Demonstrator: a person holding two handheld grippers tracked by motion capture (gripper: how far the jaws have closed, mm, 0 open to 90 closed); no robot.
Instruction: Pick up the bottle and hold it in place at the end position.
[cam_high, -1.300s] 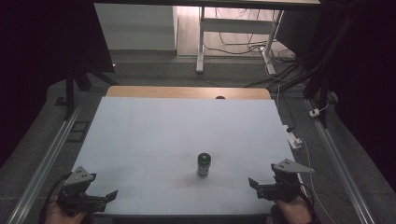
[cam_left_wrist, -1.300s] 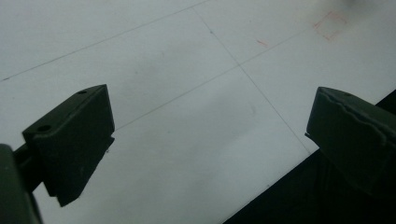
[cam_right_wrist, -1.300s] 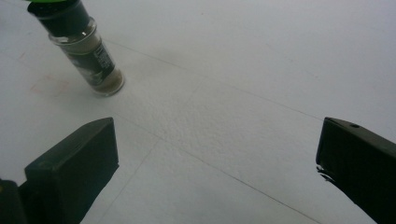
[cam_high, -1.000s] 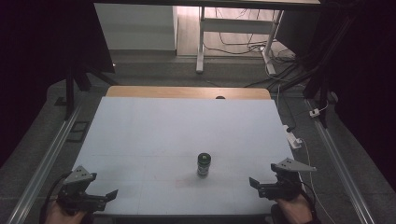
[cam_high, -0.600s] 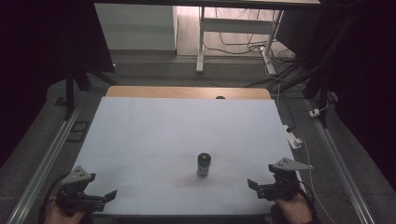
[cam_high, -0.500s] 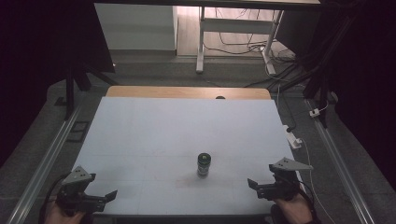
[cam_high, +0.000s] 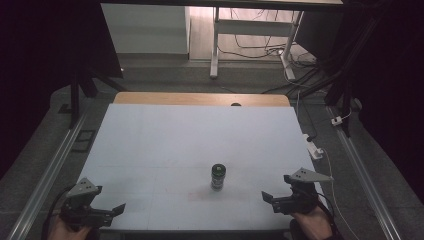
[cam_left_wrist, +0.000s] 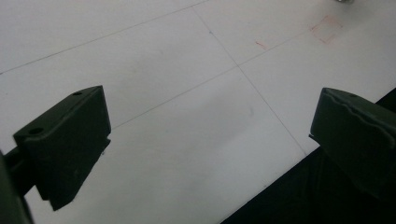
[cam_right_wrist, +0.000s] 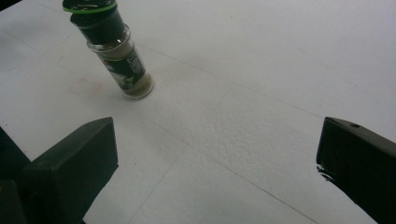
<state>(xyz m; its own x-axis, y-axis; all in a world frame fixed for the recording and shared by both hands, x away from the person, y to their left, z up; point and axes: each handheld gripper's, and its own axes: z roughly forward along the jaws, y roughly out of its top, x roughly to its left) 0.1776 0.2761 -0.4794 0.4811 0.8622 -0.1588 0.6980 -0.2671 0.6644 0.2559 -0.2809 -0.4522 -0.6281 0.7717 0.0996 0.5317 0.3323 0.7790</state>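
a: where do you stand with the spice jar (cam_high: 218, 176)?

b: judging by how things lie, you have not begun on it. it stands upright on the white table (cam_high: 190, 135), a little toward 6 o'clock of the table's middle, touched by nothing. in the right gripper view the spice jar (cam_right_wrist: 112, 51) has its green cap on and brown powder low in the glass, with a faint reddish mark on the table just beside it. the reach, the grip and whatever comes after the grip are all left.

a: and your hands?

b: your right gripper (cam_high: 272, 199) sits near the table's front edge at about 4 o'clock from the jar, pointing in toward it, jaws spread wide with nothing between them. your right hand (cam_high: 310, 225) is low at the edge. your left gripper (cam_high: 116, 210) is well apart from the jar, at about 8 o'clock from it near the front left corner, also pointing inward. in the left gripper view its jaws stand wide over bare table and the dark drop past the edge, empty.

a: which is better placed?

b: the right, i'd judge: the jar is nearer and lies ahead of its jaws.
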